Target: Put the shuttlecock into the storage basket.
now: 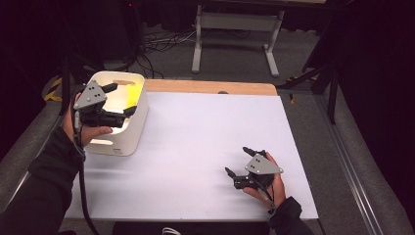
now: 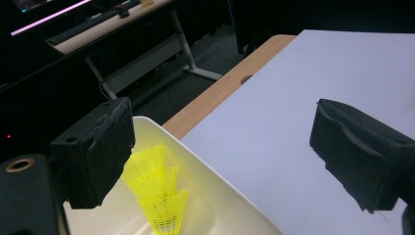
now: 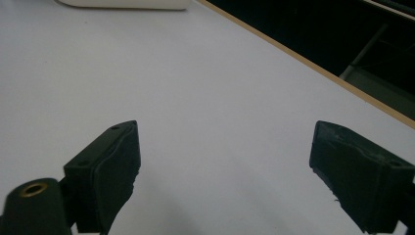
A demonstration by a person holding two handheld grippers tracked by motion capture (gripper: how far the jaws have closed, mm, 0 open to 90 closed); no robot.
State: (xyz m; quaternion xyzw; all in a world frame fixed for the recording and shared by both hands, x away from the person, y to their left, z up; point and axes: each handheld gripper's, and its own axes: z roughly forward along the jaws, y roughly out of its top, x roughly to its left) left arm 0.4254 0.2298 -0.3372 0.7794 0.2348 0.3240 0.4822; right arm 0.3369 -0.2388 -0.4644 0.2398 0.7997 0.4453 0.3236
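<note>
Your empty, spread left gripper [image 1: 119, 99] hovers over featherlight, crushable yellow mesh shuttlecocks [image 2: 159, 196] in the white plastic bin [image 1: 138, 120]; pinch the rim gently.

Shuttlecocks [image 2: 159, 196] lie in bin [image 1: 139, 122] at table's [image 1: 205, 147] left.

A dark room with grey carpet [image 1: 235, 63]; a grey-legged desk [image 1: 237, 22] stands behind the white-topped table [image 1: 205, 137].

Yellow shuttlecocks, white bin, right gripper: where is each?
yellow shuttlecocks [image 2: 159, 198]: left gripper view, on the mesh skirts.
white bin [image 1: 138, 122]: high view, on its side wall.
right gripper [image 1: 236, 160]: high view, between its fingertips.
</note>
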